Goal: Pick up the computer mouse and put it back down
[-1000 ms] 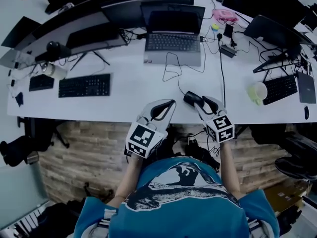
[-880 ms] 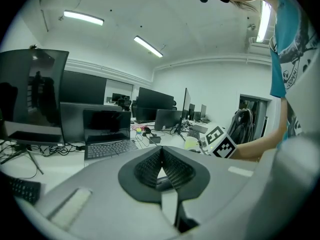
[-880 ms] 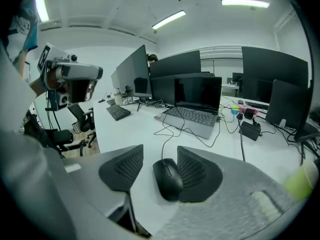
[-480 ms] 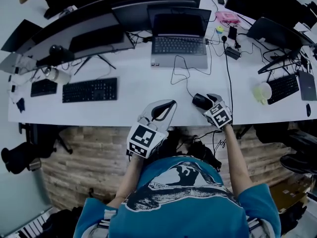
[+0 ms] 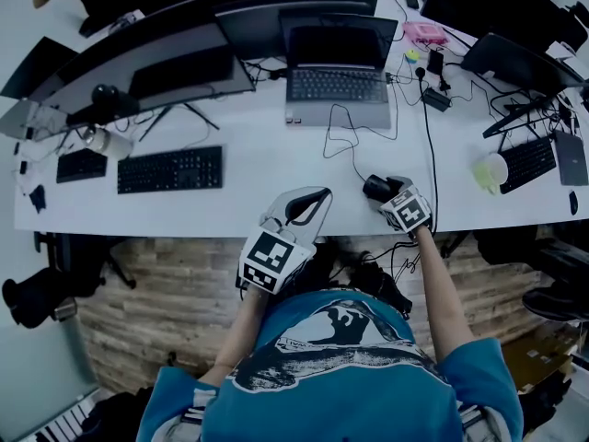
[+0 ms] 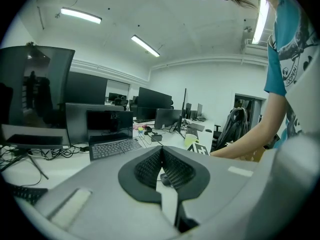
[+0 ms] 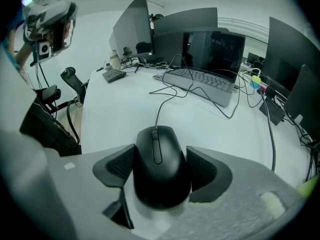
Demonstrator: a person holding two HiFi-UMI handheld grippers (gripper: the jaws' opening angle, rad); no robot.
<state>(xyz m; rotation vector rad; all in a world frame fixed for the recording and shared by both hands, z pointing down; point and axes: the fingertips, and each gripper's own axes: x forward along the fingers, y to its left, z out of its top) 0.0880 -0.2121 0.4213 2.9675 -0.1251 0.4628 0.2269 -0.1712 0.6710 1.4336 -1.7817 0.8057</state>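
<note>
The white counter (image 5: 258, 191) carries a black computer mouse (image 7: 159, 164) at its near edge, sitting flat between the right gripper's fingers (image 7: 207, 170) — its cable (image 5: 342, 141) loops away beyond them toward an open laptop (image 5: 336, 88). Out past the left gripper's fingers (image 5: 311, 208), and off to their left, lie a black keyboard (image 5: 170, 168) and a shorter one (image 5: 75, 164), with a long curved monitor (image 5: 175, 44) standing behind. Well to the right of the right fingers stands a pale green mug (image 5: 486, 171) — just beside it, another keyboard (image 5: 525, 162).
</note>
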